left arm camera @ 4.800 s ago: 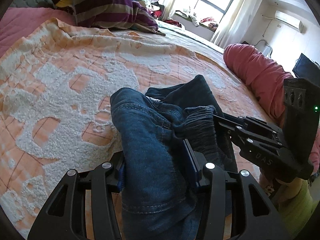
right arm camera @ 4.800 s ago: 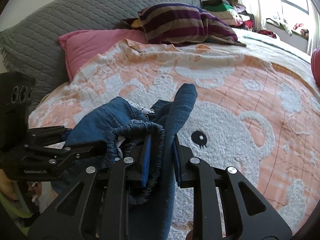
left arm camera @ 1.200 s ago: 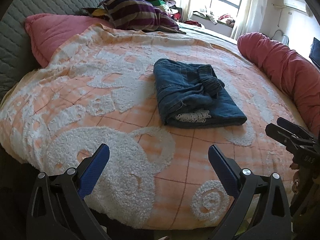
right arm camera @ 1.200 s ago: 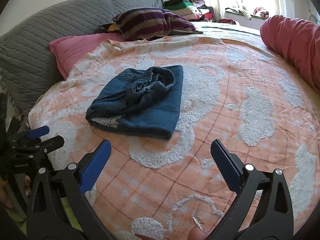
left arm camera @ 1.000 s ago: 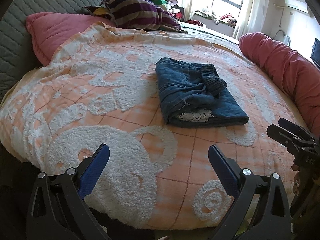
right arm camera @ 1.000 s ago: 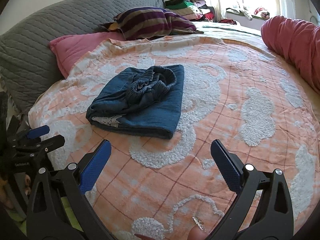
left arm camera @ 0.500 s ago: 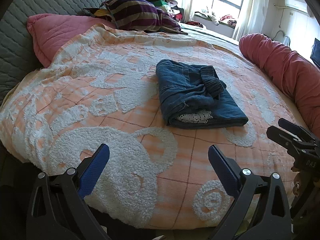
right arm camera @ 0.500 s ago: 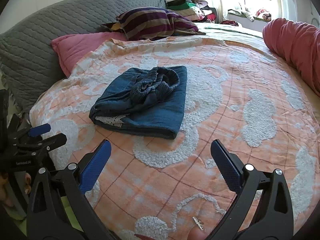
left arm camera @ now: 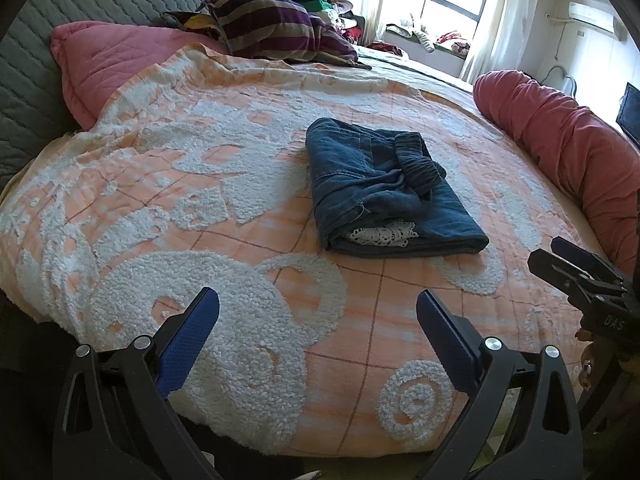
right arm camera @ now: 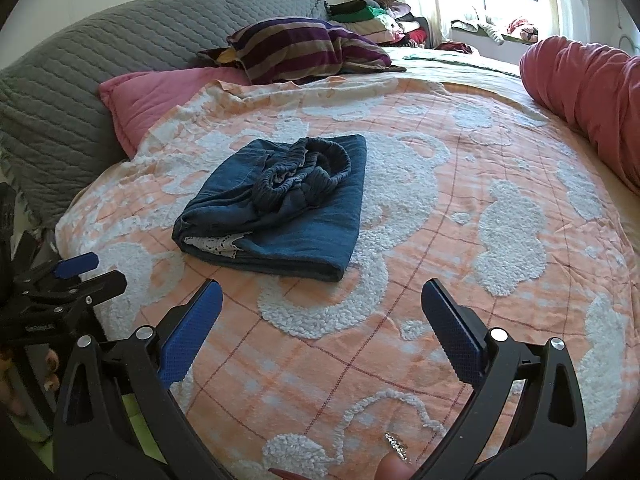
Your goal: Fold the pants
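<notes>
While the pants (left arm camera: pixel 384 188) are lying folded at frame centre on the blanket (left arm camera: pixel 200 208), left gripper (left arm camera: pixel 318 334) and right gripper (right arm camera: pixel 320 330) are hovering wide-open, empty; tidying the bunched waistband (right arm camera: pixel 304 174) looks advisable.

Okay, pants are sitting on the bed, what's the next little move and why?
Probably none beyond backing off: the jeans lie folded in a compact bundle on the blanket, and the left gripper and right gripper are both open, holding nothing and clear of them.
</notes>
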{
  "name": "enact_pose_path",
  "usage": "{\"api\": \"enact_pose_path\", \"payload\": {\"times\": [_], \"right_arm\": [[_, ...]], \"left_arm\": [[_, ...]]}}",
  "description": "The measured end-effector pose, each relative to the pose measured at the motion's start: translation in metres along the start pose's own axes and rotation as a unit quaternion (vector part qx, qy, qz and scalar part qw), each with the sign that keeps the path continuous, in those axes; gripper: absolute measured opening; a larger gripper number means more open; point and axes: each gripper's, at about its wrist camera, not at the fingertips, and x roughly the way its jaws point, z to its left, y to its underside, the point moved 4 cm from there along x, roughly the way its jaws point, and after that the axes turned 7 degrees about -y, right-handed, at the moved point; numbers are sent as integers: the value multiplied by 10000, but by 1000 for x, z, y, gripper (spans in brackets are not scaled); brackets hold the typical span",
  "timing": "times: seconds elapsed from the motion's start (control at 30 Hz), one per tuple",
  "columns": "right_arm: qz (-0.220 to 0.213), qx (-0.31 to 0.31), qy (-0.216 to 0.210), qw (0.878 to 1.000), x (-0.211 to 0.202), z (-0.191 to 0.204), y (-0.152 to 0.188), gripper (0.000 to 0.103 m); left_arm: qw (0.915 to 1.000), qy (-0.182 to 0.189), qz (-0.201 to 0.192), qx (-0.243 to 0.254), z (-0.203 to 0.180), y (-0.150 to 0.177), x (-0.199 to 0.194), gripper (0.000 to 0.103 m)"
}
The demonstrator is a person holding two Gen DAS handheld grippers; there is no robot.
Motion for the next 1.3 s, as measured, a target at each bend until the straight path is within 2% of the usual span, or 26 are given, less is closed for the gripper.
{"api": "enact_pose_path", "payload": {"times": [0.47, 0.7, 1.3], "right_arm": [[-7, -30, 28, 10000, 0, 0, 1, 94], [3, -26, 36, 10000, -1, 0, 1, 94], [-3, -20, 64, 10000, -1, -2, 2, 94]], "left_arm": [[10000, -58, 61, -20, 2, 2, 2, 99], [9997, -204, 114, 14, 4, 3, 3, 99], [9996, -236, 147, 5, 7, 0, 2, 99]]}}
